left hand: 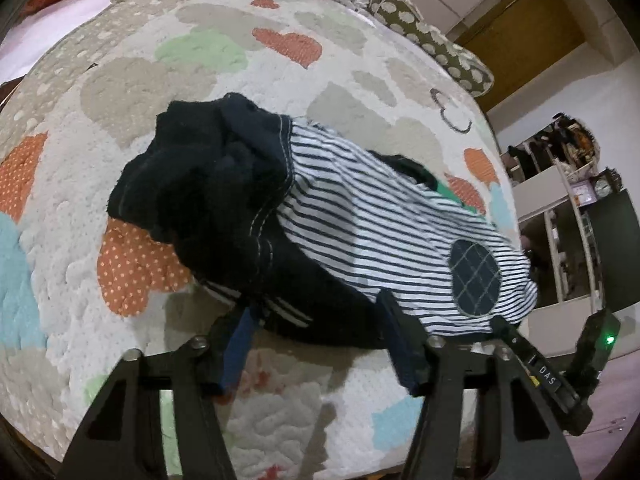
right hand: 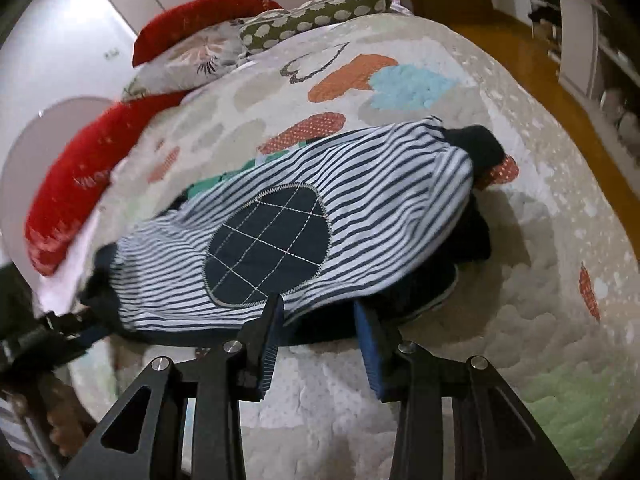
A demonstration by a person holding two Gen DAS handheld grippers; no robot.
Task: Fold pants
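Note:
Small pants (left hand: 360, 216) with navy and white stripes, a dark oval knee patch (left hand: 474, 276) and a navy waist end (left hand: 192, 172) lie bunched on a quilt (left hand: 120, 80). My left gripper (left hand: 316, 312) stands open at their near dark edge, and the cloth lies between its fingers without being pinched. In the right wrist view the pants (right hand: 400, 184) show the patch (right hand: 268, 240) close up. My right gripper (right hand: 318, 312) is open at the near hem below the patch, its blue pads (right hand: 370, 344) on either side of the dark edge. The left gripper's body (right hand: 60, 328) shows at the left.
The quilt (right hand: 540, 240) with heart patches covers a bed. Red pillows (right hand: 68, 184) and a spotted bolster (right hand: 316, 16) lie at its far end. Beyond the bed's side are a wooden floor (right hand: 520, 52) and shelves (left hand: 568, 216).

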